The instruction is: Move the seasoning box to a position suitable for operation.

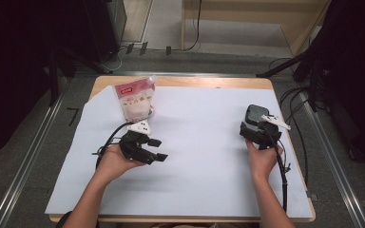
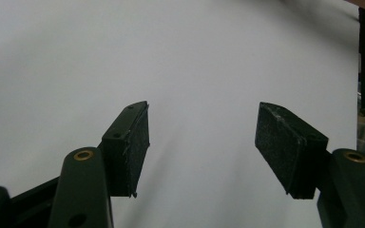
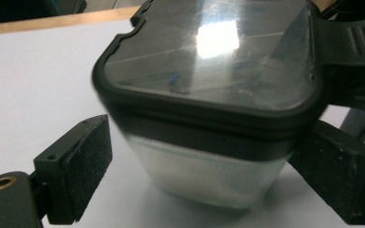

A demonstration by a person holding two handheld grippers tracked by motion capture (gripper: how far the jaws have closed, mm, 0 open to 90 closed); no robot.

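A clear container with a dark lid (image 1: pixel 255 114) (image 3: pixel 209 76) stands on the white paper near the table's right side. My right gripper (image 1: pixel 254 125) (image 3: pixel 209 161) reaches around it from the near side. Its pads (image 3: pixel 88 166) stand on either side of the clear wall, and a thin gap shows at the left pad, so it is open. My left gripper (image 1: pixel 161 149) (image 2: pixel 203 142) rests at the middle left, pointing right, open with nothing but white paper between its pads. A pink and white pouch (image 1: pixel 135 99) stands upright just beyond the left hand.
A large white paper sheet (image 1: pixel 195 161) covers most of the wooden table (image 1: pixel 209 81). Black cables trail from both grippers toward the near edge. Dark stands and cables sit on the floor around the table.
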